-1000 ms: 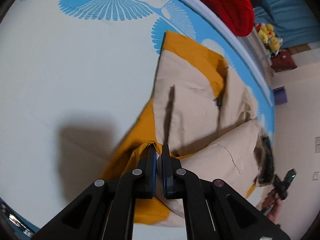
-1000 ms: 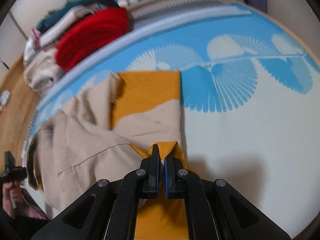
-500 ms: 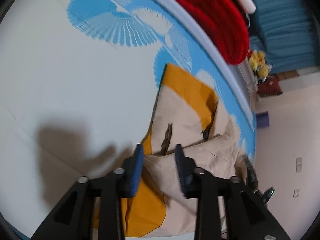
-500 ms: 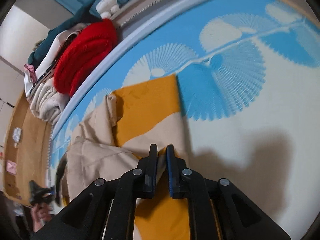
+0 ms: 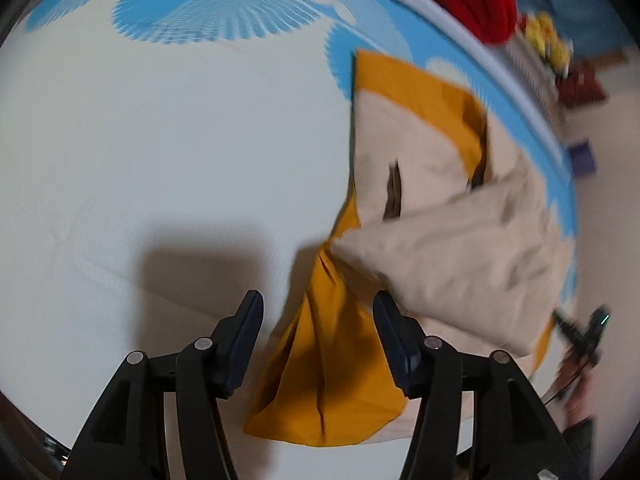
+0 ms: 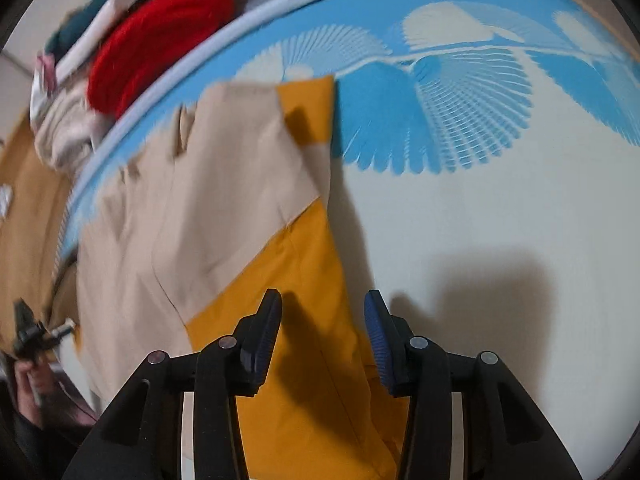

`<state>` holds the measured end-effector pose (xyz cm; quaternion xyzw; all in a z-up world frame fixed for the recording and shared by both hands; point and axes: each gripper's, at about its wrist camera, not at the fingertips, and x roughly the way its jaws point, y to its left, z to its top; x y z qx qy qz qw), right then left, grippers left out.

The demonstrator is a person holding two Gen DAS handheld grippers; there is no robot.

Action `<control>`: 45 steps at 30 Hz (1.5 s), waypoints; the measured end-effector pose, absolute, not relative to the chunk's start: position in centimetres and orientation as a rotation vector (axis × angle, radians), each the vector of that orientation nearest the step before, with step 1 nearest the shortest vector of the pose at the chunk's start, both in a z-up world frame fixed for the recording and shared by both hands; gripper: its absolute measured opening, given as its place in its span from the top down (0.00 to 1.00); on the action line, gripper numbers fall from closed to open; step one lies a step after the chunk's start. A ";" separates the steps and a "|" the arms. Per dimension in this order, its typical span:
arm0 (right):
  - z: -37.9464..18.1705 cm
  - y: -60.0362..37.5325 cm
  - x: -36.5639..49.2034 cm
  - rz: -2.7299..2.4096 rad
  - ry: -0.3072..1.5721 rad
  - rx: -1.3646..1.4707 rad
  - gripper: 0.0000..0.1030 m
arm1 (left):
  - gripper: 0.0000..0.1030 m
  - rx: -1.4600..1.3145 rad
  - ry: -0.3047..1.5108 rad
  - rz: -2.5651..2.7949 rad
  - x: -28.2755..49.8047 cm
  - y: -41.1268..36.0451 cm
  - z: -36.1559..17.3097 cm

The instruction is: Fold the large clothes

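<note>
A large beige and mustard-orange garment (image 5: 448, 208) lies partly folded on a white and blue patterned bed sheet (image 5: 160, 128). My left gripper (image 5: 318, 312) is open and empty, its fingers either side of an orange fold of the garment below. In the right wrist view the same garment (image 6: 224, 208) lies flat with a beige panel over orange cloth. My right gripper (image 6: 323, 312) is open and empty above the orange edge. The other gripper shows small at the edge of each view (image 5: 580, 328) (image 6: 30, 332).
A red knitted item (image 6: 160, 36) and other piled clothes (image 6: 64, 132) lie beyond the bed's far edge. Yellow plush toys (image 5: 548, 40) sit on the floor past the bed. White sheet spreads beside the garment (image 6: 500, 208).
Both grippers have opened and let go of the orange cloth. The garment's lifted part has dropped onto the beige panel. Both grippers have pulled back a little.
</note>
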<state>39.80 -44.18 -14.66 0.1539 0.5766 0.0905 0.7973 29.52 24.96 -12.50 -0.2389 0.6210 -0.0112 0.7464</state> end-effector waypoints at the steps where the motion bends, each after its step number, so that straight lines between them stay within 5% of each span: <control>1: -14.8 -44.1 39.8 0.194 1.239 0.331 0.57 | 0.48 -0.478 1.364 -0.023 29.8 24.3 -12.6; 8: -15.1 -42.4 40.8 0.186 1.234 0.293 0.57 | 0.53 -0.383 1.236 -0.032 32.6 22.6 -11.7; 10: -14.9 -42.2 41.1 0.183 1.221 0.292 0.58 | 0.74 -0.392 1.199 -0.046 33.0 22.6 -11.4; 11: -14.7 -42.1 41.3 0.180 1.210 0.292 0.61 | 0.97 -0.388 1.184 -0.054 33.2 22.6 -11.2; 13: -14.1 -42.1 41.4 0.182 1.183 0.278 0.92 | 0.98 -0.374 1.137 -0.061 33.5 22.4 -10.3; 16: -12.4 -42.0 41.3 0.189 1.102 0.267 0.95 | 0.99 -0.367 1.090 -0.030 34.0 22.6 -9.6; 25: -7.7 -43.2 41.3 0.083 0.829 0.366 0.96 | 1.00 -0.448 0.872 0.075 36.2 23.8 -6.8; 29: -8.2 -42.1 42.7 0.036 0.839 0.336 0.95 | 0.91 -0.558 1.002 0.101 38.0 24.8 -9.9; 33: -11.8 -42.8 44.0 0.001 1.011 0.377 0.79 | 0.66 -0.656 1.143 0.038 37.9 25.7 -12.9; 35: -13.1 -43.5 43.8 0.026 1.062 0.429 0.68 | 0.65 -0.663 1.185 0.023 37.5 25.9 -13.7; 38: -14.7 -43.7 43.7 0.049 1.145 0.446 0.62 | 0.68 -0.690 1.207 0.000 37.2 26.0 -14.4; 41: -14.9 -43.1 43.4 0.060 1.157 0.397 0.63 | 0.93 -0.618 1.166 -0.036 37.4 24.8 -13.2; 43: -13.9 -42.5 43.1 0.068 1.112 0.346 0.93 | 0.96 -0.509 1.106 -0.027 37.6 23.5 -11.5; 45: -12.1 -41.6 42.8 0.070 1.034 0.292 0.96 | 0.97 -0.466 1.034 -0.012 37.7 23.2 -10.1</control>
